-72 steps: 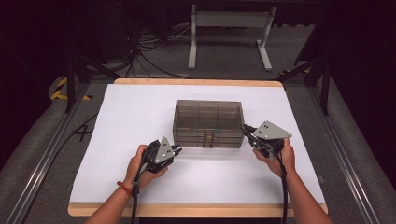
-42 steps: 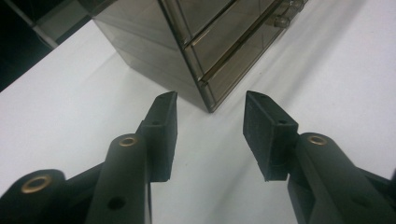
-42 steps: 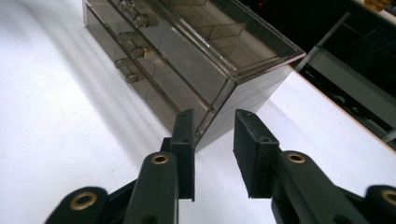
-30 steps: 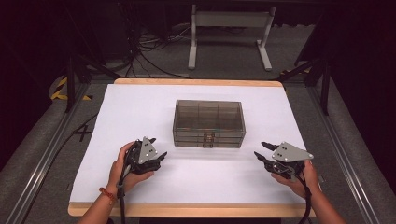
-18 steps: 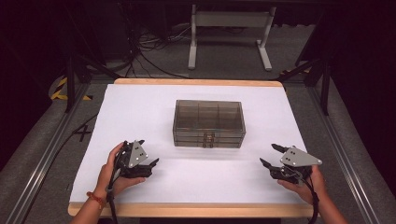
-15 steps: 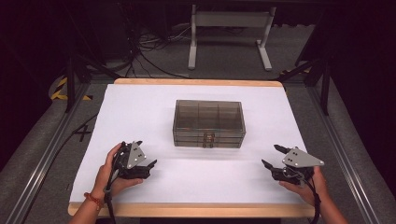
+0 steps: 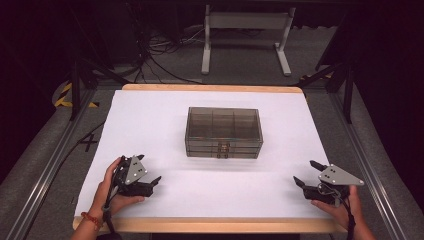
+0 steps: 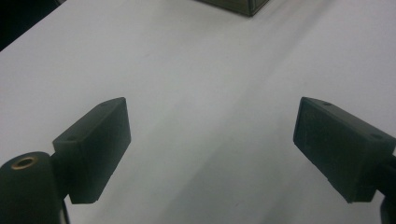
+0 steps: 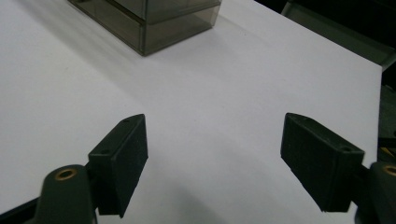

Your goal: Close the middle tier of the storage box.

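A smoky clear plastic box (image 7: 223, 131) with divided compartments stands shut in the middle of the white table (image 7: 150, 115). My left gripper (image 7: 150, 168) rests near the front left edge in a person's hand, well apart from the box. Its jaws have just been opening and stand open with nothing between them (image 8: 212, 105); a corner of the box (image 8: 243, 4) shows far ahead. My right gripper (image 7: 303, 171) sits near the front right edge, also just opened wide and empty (image 9: 212, 119), with the box (image 9: 154, 18) ahead to its left.
A wooden rim (image 7: 210, 224) borders the table's near edge. Metal rails (image 7: 50, 165) run along both sides. Beyond the far edge stand a white stand frame (image 7: 245, 30) and loose cables (image 7: 155, 55) on the floor.
Both hands have drawn back from the box's sides towards the near edge and outward. Both pairs of jaws have opened wider.
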Motion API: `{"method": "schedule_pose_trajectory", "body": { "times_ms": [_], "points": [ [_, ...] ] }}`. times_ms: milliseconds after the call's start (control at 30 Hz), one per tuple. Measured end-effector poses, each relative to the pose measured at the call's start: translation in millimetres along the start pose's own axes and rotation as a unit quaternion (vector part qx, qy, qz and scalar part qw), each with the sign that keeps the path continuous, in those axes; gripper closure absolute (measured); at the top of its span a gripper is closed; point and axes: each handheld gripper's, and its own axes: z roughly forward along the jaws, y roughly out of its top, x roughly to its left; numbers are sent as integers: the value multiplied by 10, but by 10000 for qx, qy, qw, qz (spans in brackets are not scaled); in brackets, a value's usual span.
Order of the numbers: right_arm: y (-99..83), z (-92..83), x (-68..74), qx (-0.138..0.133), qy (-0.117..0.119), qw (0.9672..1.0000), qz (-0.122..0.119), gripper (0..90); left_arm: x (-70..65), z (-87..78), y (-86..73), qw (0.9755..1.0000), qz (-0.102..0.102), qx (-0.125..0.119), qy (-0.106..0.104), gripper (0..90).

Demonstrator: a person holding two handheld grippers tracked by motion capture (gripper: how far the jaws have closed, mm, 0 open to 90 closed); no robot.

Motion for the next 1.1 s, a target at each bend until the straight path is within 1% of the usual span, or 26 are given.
{"method": "schedule_pose_trajectory", "body": {
  "times_ms": [33, 67, 100, 167, 233, 267, 367, 433, 500, 567, 633, 700, 733, 767, 800, 833, 900, 967, 1033, 1067, 1100],
  "points": [
    [-32, -9, -18, 10, -32, 10000, 56, 217, 9, -1, -18, 10000, -70, -15, -16, 107],
    [-69, -14, -36, 14, -75, 9999, 143, 211, 17, -8, -28, 10000, -69, 16, 18, 104],
    [-97, -19, -53, 33, -135, 9998, 173, 204, 23, -9, -36, 10000, -90, -3, 33, 102],
    [-140, -32, -78, 35, -211, 9994, 255, 197, 44, -20, -46, 9999, -107, 18, -4, 93],
    [-184, -54, -110, 7, -262, 9990, 357, 191, 54, -46, -57, 9999, -109, -28, 47, 86],
    [-197, -61, -117, -10, -296, 9988, 390, 190, 65, -62, -68, 9999, -140, -59, 22, 86],
    [-260, -77, -147, -45, -329, 9982, 505, 187, 96, -82, -101, 9998, -177, -78, 28, 85],
    [-305, -81, -162, -58, -325, 9976, 617, 184, 110, -89, -128, 9998, -216, -32, 18, 81],
    [-306, -100, -173, -145, -352, 9969, 685, 182, 119, -91, -160, 9997, -234, -43, 52, 75],
    [-318, -93, -181, -139, -371, 9964, 752, 173, 139, -94, -198, 9995, -318, -86, 0, 73],
    [-326, -82, -193, -113, -403, 9958, 819, 165, 151, -97, -248, 9989, -444, -149, -26, 70],
    [-336, -81, -212, -120, -368, 9950, 916, 155, 165, -105, -309, 9982, -561, -184, -46, 69],
    [-344, -84, -223, -139, -346, 9947, 957, 152, 162, -125, -326, 9974, -650, -305, 80, 69],
    [-352, -93, -230, -185, -354, 9939, 1028, 150, 167, -152, -341, 9964, -715, -437, 114, 71],
    [-357, -104, -234, -224, -366, 9937, 1040, 151, 177, -174, -357, 9954, -796, -524, 97, 73],
    [-357, -104, -234, -224, -366, 9937, 1040, 151, 177, -174, -357, 9954, -796, -524, 97, 73],
    [-366, -119, -232, -306, -363, 9935, 1039, 146, 206, -211, -397, 9918, -1011, -774, 105, 72],
    [-373, -128, -237, -365, -352, 9929, 1075, 146, 229, -233, -422, 9886, -1182, -926, 102, 71],
    [-381, -137, -247, -427, -314, 9924, 1114, 141, 243, -246, -436, 9871, -1249, -1000, 81, 70],
    [-384, -140, -248, -440, -299, 9923, 1117, 141, 242, -246, -438, 9867, -1274, -1005, 91, 70],
    [-386, -142, -246, -468, -296, 9921, 1128, 141, 239, -244, -435, 9871, -1260, -981, 125, 72]
  ]
}}
